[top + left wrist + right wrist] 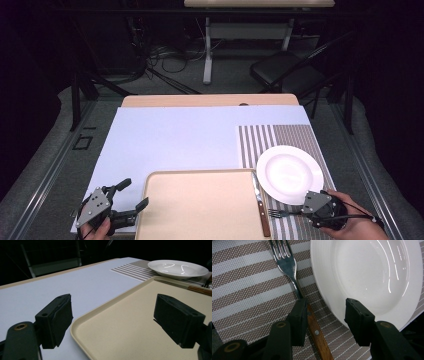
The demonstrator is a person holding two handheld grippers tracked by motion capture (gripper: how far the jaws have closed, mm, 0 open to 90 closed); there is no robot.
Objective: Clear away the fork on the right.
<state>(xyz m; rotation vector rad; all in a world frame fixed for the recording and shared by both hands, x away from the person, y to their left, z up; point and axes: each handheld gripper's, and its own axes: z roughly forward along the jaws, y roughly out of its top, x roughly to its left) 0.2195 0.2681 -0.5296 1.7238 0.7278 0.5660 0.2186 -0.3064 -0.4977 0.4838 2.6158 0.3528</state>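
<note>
Risk at this moment sat mostly with the right tool point(325, 315), which hung open above the fork point(287, 265) near the front right corner of the tabletop point(165, 135). The fork lay flat on the striped placemat point(244, 290), its wooden handle toward the person and its tines pointing to the tray point(200, 205). In the right gripper view one jaw stood over the handle and the other stood over the rim of the white plate point(372, 277). The jaws were not centred on the handle. If they closed like this, I judged that the far jaw could press on the plate rim and push the plate, or the handle could slide out, because it was thin and lay flat on the mat. The fork was also very near the plate edge, so a small sideways move could knock metal against the plate.

A knife point(260, 205) lay along the right edge of the tray, just beside the fork tines; dragging the fork that way could disturb it.

The left tool point(113, 317) was open too and held nothing. It stood at the front left corner of the tray, with one jaw over the tray and one outside the rim. A careless lowering there could tip or shift the tray and roll the knife.
</note>
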